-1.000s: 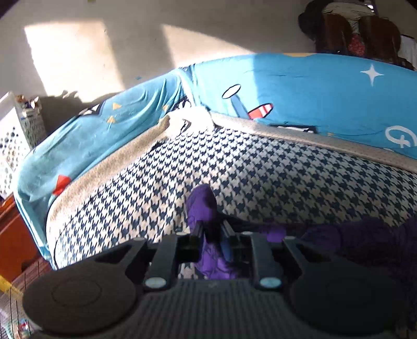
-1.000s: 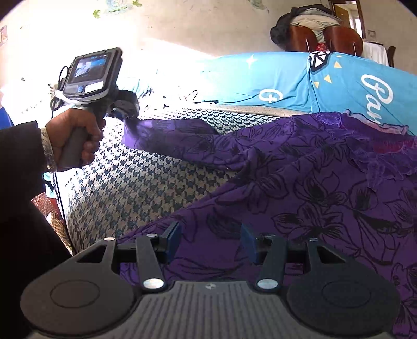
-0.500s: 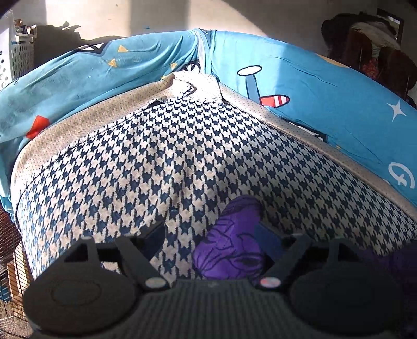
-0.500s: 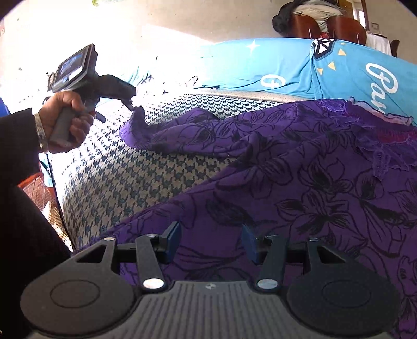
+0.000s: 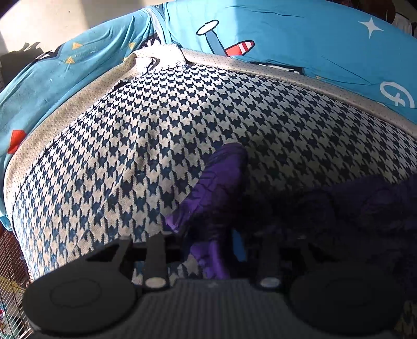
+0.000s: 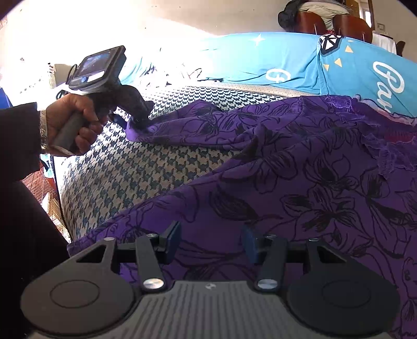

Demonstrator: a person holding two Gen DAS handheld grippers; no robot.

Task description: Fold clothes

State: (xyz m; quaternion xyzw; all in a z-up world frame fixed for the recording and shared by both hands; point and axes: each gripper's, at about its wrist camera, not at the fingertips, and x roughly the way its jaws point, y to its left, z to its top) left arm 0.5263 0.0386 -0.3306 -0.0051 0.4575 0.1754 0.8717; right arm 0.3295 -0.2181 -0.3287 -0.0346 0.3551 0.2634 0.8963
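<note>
A purple garment [image 6: 299, 182] with black flower outlines lies spread over the houndstooth bed cover [image 6: 135, 172]. Its sleeve [image 5: 221, 177] stretches out to the left. My left gripper [image 5: 209, 247] is low over the sleeve's end, and its jaws are closing with the purple cloth pinched between them. In the right wrist view that left gripper [image 6: 138, 118] is held by a hand [image 6: 75, 122] and touches the sleeve tip. My right gripper [image 6: 211, 242] hangs open just above the garment's near edge, with nothing pinched between its pads.
A light blue printed sheet [image 5: 299, 47] covers the bed beyond the houndstooth cover [image 5: 135, 146]. The bed edge drops away at the left, where a wire crate [image 5: 10, 260] stands. Brown chairs [image 6: 336, 23] with clothes on them stand at the far right.
My left gripper let the sleeve end go, sank toward the bed, and has closed on it again. The sleeve tip now rests on the cover. The right gripper has stayed put.
</note>
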